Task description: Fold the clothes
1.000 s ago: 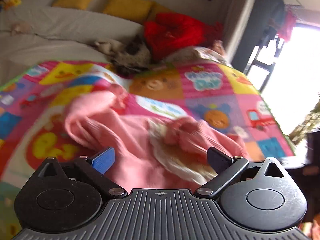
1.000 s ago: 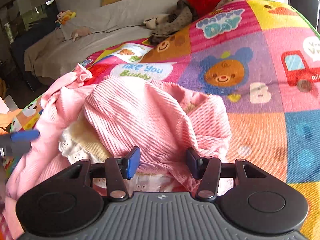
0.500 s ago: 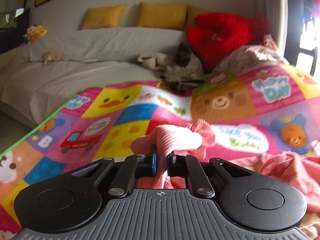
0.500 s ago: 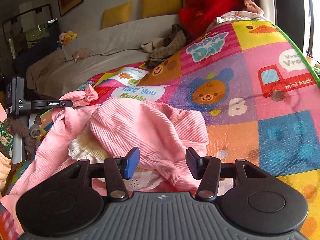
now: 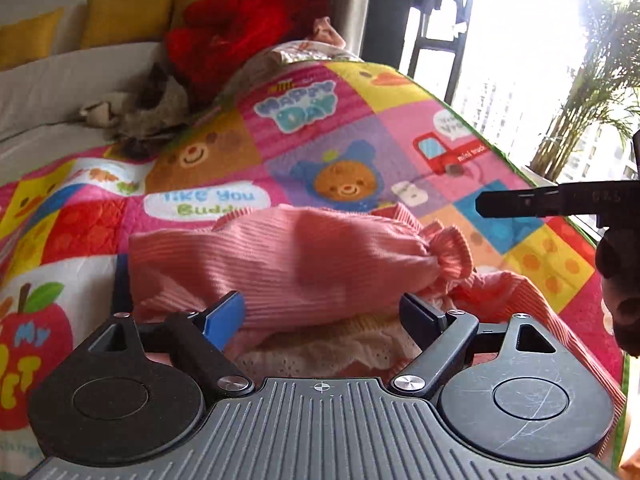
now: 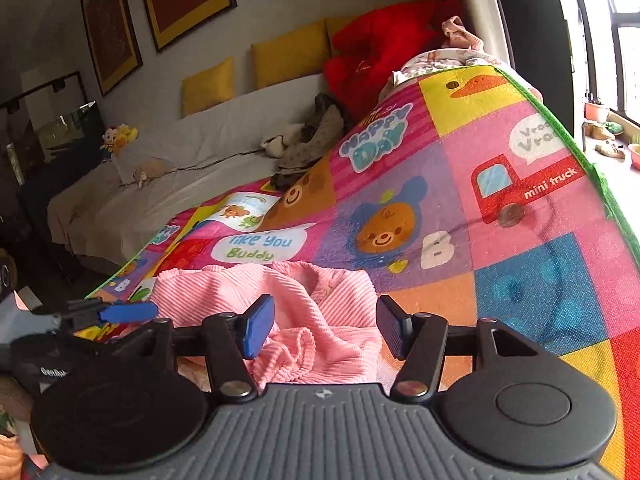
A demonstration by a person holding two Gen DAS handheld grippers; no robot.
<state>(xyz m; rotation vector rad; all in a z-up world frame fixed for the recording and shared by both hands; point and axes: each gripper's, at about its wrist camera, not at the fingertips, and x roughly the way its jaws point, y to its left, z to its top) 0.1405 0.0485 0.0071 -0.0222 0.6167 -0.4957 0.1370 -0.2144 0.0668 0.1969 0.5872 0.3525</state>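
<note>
A pink ribbed child's garment (image 5: 296,264) lies on the colourful play quilt (image 5: 352,140). One sleeve with a ruffled cuff (image 5: 450,254) is laid across the body, over a cream lace trim (image 5: 332,348). My left gripper (image 5: 322,316) is open and empty just in front of the sleeve. My right gripper (image 6: 326,330) is open and empty over the garment (image 6: 288,300) at its right side. The other gripper's finger shows at the right of the left wrist view (image 5: 520,202), and at the left of the right wrist view (image 6: 124,312).
The quilt (image 6: 500,240) covers a bed with a green edge on the right. Behind it are a grey sofa (image 6: 168,184) with yellow cushions (image 6: 292,54), a red plush (image 6: 380,44) and crumpled clothes (image 6: 316,136). A window and plant (image 5: 592,92) stand at the right.
My left gripper was shut on the pink sleeve half a second ago. It has carried the sleeve across the garment, let go and opened. The right gripper has stayed open over the garment.
</note>
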